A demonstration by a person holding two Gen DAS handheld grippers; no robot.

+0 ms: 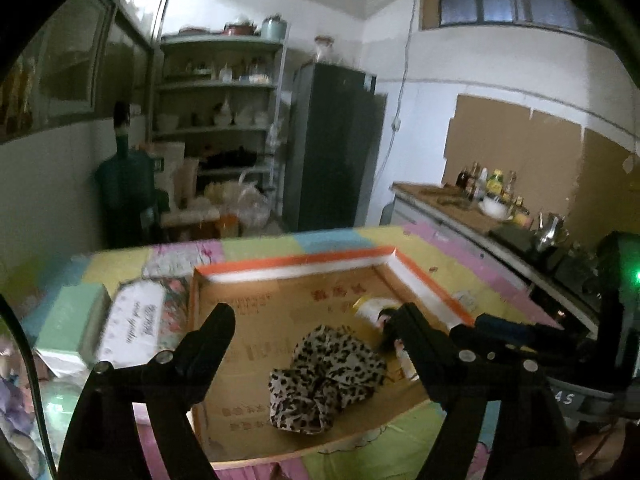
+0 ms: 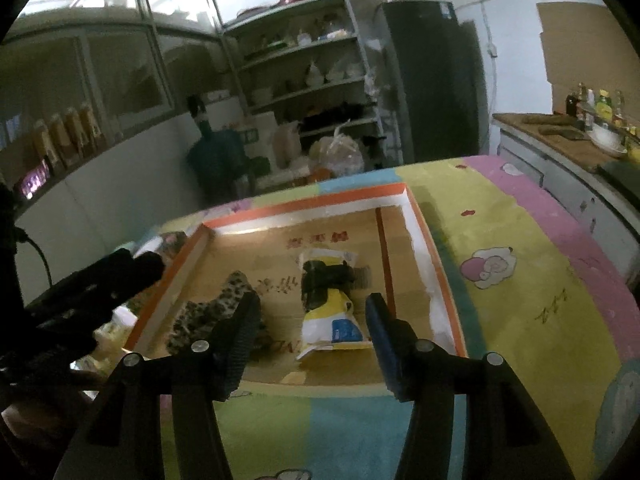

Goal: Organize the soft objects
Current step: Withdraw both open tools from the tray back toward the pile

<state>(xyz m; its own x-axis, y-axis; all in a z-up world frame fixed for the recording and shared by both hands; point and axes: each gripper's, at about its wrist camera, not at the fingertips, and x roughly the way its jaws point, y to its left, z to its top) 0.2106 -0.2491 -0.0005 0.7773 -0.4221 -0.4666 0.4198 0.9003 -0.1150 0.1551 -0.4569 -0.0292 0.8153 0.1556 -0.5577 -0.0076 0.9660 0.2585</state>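
Lying inside the shallow orange-rimmed cardboard tray (image 1: 424,292) on the pastel patchwork tablecloth (image 2: 520,300) are a crumpled leopard-print cloth (image 1: 324,380) and, just to its right, a yellow-and-white soft packet (image 2: 332,320) with a dark band around it. Both the left gripper (image 1: 312,332) and right gripper (image 2: 312,320) hover above them, jaws spread, empty.
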